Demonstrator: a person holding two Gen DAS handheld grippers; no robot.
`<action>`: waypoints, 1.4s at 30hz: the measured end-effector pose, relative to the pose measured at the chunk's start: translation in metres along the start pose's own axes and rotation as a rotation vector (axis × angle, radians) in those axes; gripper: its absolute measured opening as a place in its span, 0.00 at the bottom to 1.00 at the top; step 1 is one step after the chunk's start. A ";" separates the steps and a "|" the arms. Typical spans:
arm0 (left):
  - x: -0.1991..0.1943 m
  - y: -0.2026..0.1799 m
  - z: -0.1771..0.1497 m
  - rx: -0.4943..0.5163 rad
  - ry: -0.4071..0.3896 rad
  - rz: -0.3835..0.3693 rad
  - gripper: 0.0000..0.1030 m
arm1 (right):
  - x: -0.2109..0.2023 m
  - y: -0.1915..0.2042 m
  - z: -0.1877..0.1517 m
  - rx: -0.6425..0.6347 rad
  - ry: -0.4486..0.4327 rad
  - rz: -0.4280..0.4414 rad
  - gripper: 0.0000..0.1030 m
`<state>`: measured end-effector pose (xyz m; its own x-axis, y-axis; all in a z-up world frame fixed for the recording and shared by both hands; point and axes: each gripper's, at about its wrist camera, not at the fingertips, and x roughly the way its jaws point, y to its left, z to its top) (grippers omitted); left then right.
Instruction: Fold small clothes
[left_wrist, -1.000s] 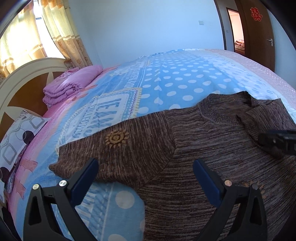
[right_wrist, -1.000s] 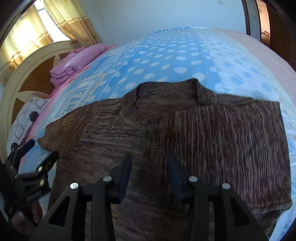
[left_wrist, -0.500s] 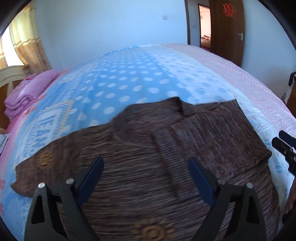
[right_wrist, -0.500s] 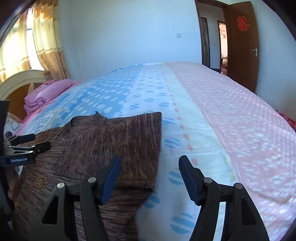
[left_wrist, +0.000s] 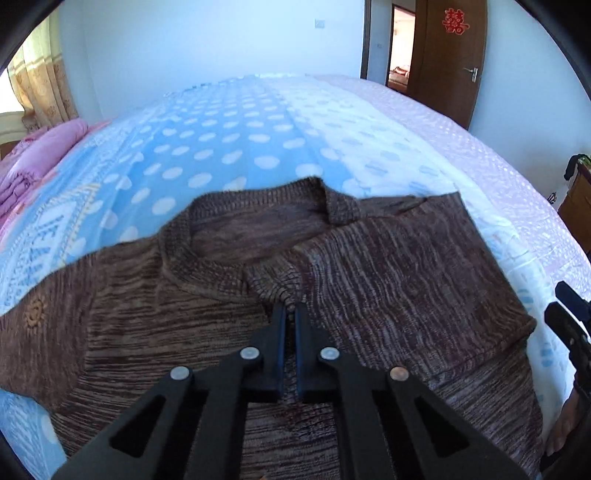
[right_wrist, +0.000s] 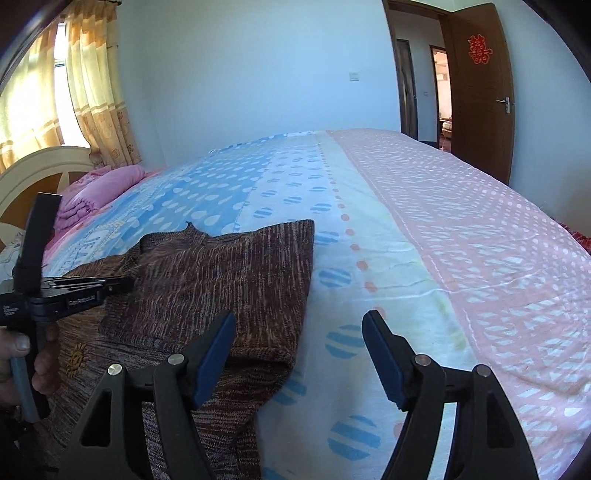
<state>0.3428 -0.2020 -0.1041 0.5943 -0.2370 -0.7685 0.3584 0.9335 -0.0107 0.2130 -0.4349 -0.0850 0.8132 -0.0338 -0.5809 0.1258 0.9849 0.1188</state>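
Sweater fold, one side already in

The brown sweater (left_wrist: 369, 266) lies flat on the bed (right_wrist: 424, 229), right side folded over the body. Left tool (left_wrist: 290, 314) has its tips pinched together on the folded flap's edge just below the collar (left_wrist: 207, 254), probably to pin or tug that layer so the fold stays straight. Right tool (right_wrist: 299, 354) hangs wide apart, holding nothing, over the sweater's right edge and bare sheet, likely out of the way.
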 end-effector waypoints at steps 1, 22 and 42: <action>-0.006 0.002 0.001 0.001 -0.013 0.004 0.05 | -0.001 -0.001 0.000 0.005 -0.007 -0.002 0.70; 0.005 0.039 -0.014 0.020 -0.001 0.151 0.07 | 0.030 0.021 -0.025 -0.177 0.249 -0.121 0.70; -0.033 0.063 -0.043 -0.043 -0.044 0.105 0.55 | 0.069 0.152 0.050 -0.261 0.289 0.290 0.51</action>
<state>0.3151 -0.1235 -0.1069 0.6585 -0.1480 -0.7379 0.2615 0.9644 0.0400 0.3170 -0.2960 -0.0671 0.5981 0.2605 -0.7579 -0.2596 0.9577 0.1243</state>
